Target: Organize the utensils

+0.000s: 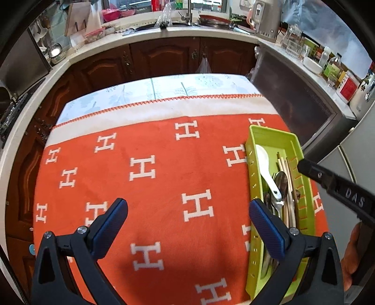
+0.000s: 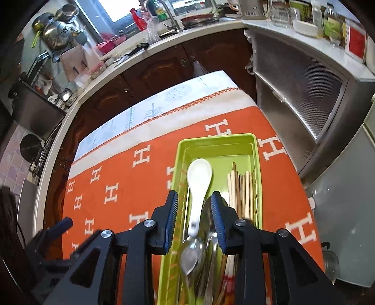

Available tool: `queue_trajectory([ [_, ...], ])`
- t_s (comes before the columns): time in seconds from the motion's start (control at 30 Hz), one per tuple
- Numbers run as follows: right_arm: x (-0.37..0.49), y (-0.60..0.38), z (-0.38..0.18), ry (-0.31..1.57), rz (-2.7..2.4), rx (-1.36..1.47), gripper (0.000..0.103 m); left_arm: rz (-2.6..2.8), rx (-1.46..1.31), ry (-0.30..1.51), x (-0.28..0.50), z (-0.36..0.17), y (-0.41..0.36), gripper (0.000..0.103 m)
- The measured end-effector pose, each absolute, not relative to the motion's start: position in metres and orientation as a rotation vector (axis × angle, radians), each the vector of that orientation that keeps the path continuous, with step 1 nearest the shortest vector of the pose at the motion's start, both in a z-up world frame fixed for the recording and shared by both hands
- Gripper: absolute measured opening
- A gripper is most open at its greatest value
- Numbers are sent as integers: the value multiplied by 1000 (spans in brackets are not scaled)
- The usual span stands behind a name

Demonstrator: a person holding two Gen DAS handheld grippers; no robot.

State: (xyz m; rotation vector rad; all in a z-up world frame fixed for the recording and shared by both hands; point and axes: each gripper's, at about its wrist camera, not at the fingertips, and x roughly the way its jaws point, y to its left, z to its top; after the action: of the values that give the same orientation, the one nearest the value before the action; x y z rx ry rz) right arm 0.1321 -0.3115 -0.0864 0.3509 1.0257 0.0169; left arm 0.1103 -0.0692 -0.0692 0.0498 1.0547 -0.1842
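Right wrist view, right tongs [image 2: 194, 220] parted over tray [image 2: 218, 140], chopsticks [image 2: 241, 187] visible

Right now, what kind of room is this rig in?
Most likely a home kitchen: a sink faucet on the counter above dark wood cabinets, steel pots hanging by the window, and a green utensil tray on an orange tablecloth.

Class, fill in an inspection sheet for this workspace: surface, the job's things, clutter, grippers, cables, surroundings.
Surface: orange H-patterned cloth covering the table.
Job's things: green tray holding a white spoon, chopsticks and metal spoons.
Clutter: nothing seen on the cloth.
Grippers: left gripper open over bare cloth; right gripper open above the tray, gripping nothing.
Cables: nothing seen.
Surroundings: kitchen counter with sink tap, wooden cabinets, kettle.
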Motion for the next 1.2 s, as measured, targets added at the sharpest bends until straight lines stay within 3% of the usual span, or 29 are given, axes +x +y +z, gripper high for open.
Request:
queue_trajectory([
  [0.4,33,-265,-34,974,121,296,40,-137,14,994,45,-25,-26,102],
  [0.6,-17,-234,2,892,169,244,50,-103,-15,966,17,-10,-7,102],
  [0.87,-64,-205,35,784,149,155,73,-46,-12,871,-14,12,7,102],
  [1.2,-85,-195,48,768,147,137,76,-17,16,810,-27,23,9,102],
])
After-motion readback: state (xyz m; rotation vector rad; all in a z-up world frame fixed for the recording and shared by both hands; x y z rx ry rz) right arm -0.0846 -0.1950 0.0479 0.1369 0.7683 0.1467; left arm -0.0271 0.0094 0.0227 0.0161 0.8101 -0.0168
